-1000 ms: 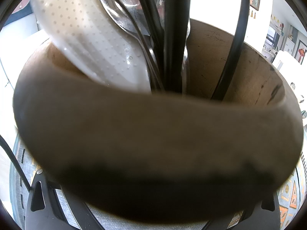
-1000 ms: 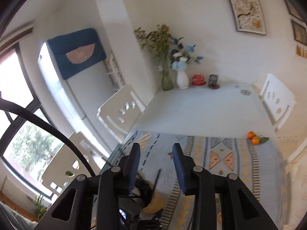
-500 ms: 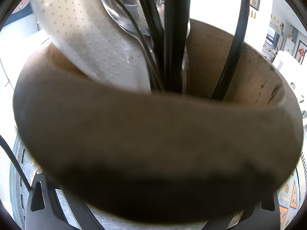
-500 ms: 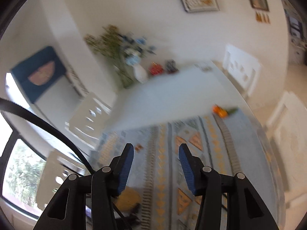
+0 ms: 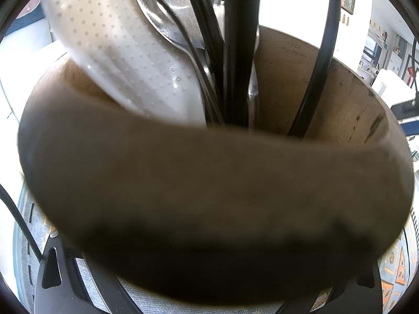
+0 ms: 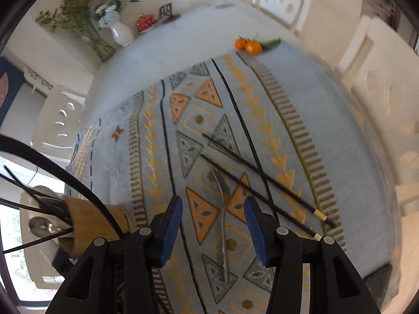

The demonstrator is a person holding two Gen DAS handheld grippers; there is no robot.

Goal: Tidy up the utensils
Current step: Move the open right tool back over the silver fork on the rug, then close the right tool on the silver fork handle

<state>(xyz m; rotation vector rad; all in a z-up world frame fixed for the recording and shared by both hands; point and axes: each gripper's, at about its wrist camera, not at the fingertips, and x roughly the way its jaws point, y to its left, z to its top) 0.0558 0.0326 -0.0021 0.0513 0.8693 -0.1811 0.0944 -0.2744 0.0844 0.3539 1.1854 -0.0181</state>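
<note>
Your left gripper point(image 5: 209, 282) clamps the round wooden utensil holder point(image 5: 209, 183) steady. Your right gripper point(image 6: 212, 225), jaws just opened and empty, brackets the silver fork point(image 6: 222, 217) (chopsticks wait beside).

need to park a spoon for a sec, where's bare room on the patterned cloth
Free: the cloth between the wooden holder and the fork, and the stretch from the chopsticks up to the oranges. Crowded: fork and chopsticks lie close together; the holder is packed.
</note>
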